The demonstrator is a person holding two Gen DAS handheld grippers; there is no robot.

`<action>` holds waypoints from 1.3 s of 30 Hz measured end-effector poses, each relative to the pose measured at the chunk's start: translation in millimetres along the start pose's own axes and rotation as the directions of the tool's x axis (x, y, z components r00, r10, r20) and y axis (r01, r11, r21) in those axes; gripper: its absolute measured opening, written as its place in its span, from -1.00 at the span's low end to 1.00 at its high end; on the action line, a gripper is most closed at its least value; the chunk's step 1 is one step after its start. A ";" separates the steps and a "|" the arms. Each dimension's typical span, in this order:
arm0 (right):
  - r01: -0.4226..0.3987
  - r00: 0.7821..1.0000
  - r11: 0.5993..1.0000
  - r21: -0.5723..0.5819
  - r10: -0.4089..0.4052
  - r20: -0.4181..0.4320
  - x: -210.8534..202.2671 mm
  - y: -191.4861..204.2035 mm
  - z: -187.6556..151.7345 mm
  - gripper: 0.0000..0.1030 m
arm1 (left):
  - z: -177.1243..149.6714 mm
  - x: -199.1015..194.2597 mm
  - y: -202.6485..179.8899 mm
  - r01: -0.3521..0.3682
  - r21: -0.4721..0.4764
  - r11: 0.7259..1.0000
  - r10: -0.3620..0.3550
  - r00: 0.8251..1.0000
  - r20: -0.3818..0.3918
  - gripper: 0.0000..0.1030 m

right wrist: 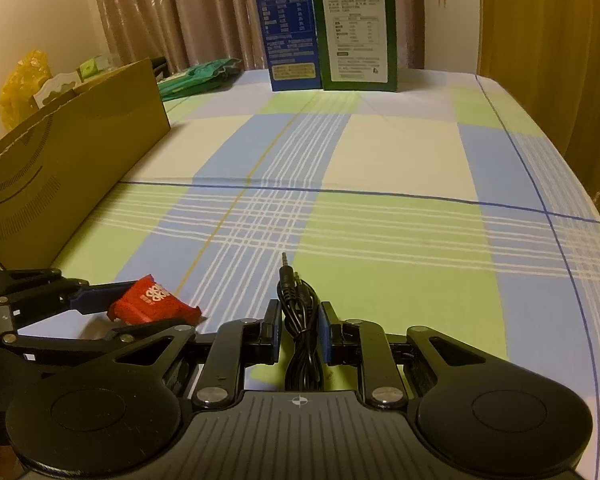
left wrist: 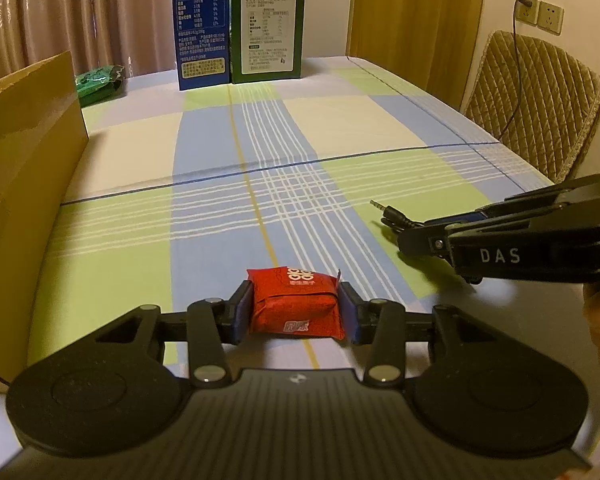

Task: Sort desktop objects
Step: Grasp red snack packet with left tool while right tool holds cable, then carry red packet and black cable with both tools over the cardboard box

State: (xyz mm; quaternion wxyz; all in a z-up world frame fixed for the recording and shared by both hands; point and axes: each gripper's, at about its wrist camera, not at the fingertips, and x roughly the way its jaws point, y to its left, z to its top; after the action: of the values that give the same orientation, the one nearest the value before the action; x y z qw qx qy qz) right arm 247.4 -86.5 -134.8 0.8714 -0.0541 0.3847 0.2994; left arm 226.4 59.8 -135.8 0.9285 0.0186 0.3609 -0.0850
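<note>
Only the right wrist view shows the yellow bag behind the cardboard box

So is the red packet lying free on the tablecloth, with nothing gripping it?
No, the left gripper has its jaws shut on the red packet, a blue pad pressing on each side of it.

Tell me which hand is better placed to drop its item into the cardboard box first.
Probably left: the left gripper, shut on the red packet, sits right beside the cardboard box; the right gripper, holding the audio cable, is farther away.
</note>
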 end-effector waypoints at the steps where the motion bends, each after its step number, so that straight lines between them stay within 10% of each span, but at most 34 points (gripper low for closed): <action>1: 0.002 1.000 1.000 0.002 -0.002 0.001 -1.6 -0.4 -0.3 -0.70 | 0.2 -0.9 0.4 0.000 0.000 1.000 0.000 1.000 0.001 -0.25; 23: -0.024 0.986 0.999 0.024 0.020 0.167 -103.7 55.0 45.2 -0.70 | 39.8 -128.1 21.7 -0.040 -0.027 0.999 0.043 0.987 0.155 -0.25; 39: -0.231 0.947 0.965 -0.126 0.252 0.198 -91.6 205.7 116.8 -0.70 | 48.4 -227.5 162.7 -0.252 -0.166 0.953 0.282 0.940 0.193 -0.25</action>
State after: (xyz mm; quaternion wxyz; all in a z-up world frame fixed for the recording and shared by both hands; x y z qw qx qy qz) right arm 157.9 75.1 39.1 0.8603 -0.0183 0.2775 0.4272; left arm 121.6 248.3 48.8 0.9640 -0.0064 0.2577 0.0659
